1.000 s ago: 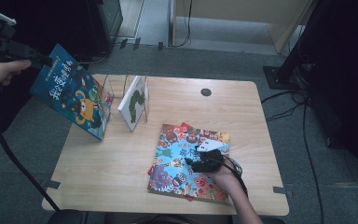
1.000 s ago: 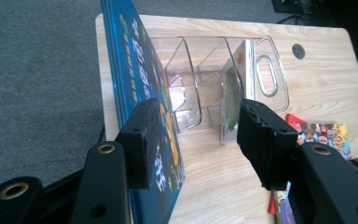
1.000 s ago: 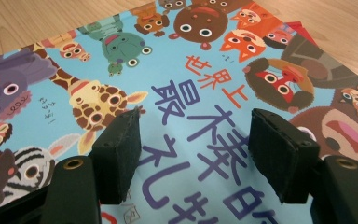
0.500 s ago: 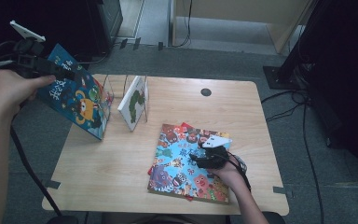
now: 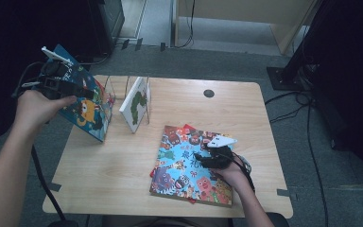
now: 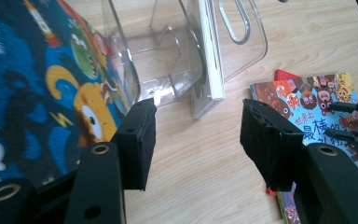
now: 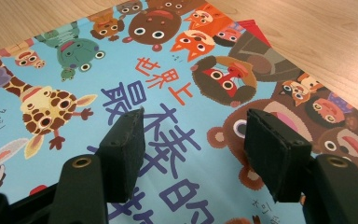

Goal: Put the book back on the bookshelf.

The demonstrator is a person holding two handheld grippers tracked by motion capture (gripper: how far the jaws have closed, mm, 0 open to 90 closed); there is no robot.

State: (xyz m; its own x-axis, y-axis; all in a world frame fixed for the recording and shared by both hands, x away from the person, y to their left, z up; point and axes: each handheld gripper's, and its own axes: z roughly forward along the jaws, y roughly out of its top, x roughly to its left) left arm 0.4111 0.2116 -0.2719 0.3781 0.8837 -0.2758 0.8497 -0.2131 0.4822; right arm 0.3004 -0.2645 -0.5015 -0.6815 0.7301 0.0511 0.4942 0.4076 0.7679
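Compared with a second ago, the left hand-held gripper (image 5: 78, 92) is seen lower and farther in over the worktop (image 5: 123, 189), brought up beside the dark blue picture book (image 5: 87, 106) that leans at the left end of the clear acrylic book stand (image 6: 168, 60). In the left gripper view its jaws have just been opening a little; they stand apart with nothing between the pads, the blue cover lying just outside the left jaw. The book is therefore judged to be released and resting in the stand on its own, next to the white book (image 5: 136, 103) already slotted upright. The right hand-held gripper (image 5: 203, 158) is hardly moved: it is kept low over the animal picture book (image 5: 184, 165) lying flat near the front of the worktop, on top of a red book (image 5: 187, 128). Its jaws have just been narrowing slightly but are spread wide, gripping nothing. The flat book is judged the next one to be shelved.
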